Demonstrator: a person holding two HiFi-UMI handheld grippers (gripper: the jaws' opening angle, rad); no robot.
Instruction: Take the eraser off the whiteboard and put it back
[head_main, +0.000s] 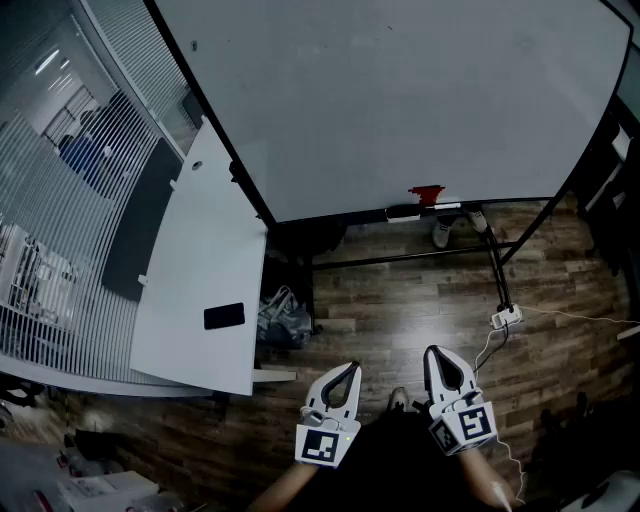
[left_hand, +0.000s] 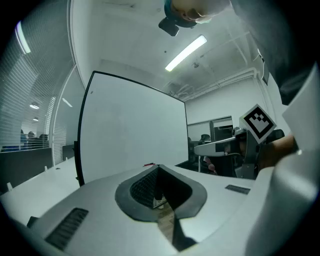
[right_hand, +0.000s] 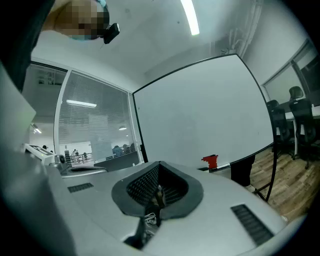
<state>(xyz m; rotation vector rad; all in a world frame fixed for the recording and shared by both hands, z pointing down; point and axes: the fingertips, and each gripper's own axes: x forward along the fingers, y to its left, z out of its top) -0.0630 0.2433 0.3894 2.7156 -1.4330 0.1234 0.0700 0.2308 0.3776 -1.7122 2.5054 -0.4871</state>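
Our left gripper (head_main: 352, 368) and right gripper (head_main: 433, 352) hover near us, jaws clenched empty; the eraser (head_main: 426, 194) sits far off on the whiteboard (head_main: 400, 100)

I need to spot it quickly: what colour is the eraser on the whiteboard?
Red; the eraser shows best in the right gripper view.

The right claw (right_hand: 159, 170), jaws together and empty, faces the whiteboard (right_hand: 200, 115), a red eraser (right_hand: 210, 161) at its lower edge.
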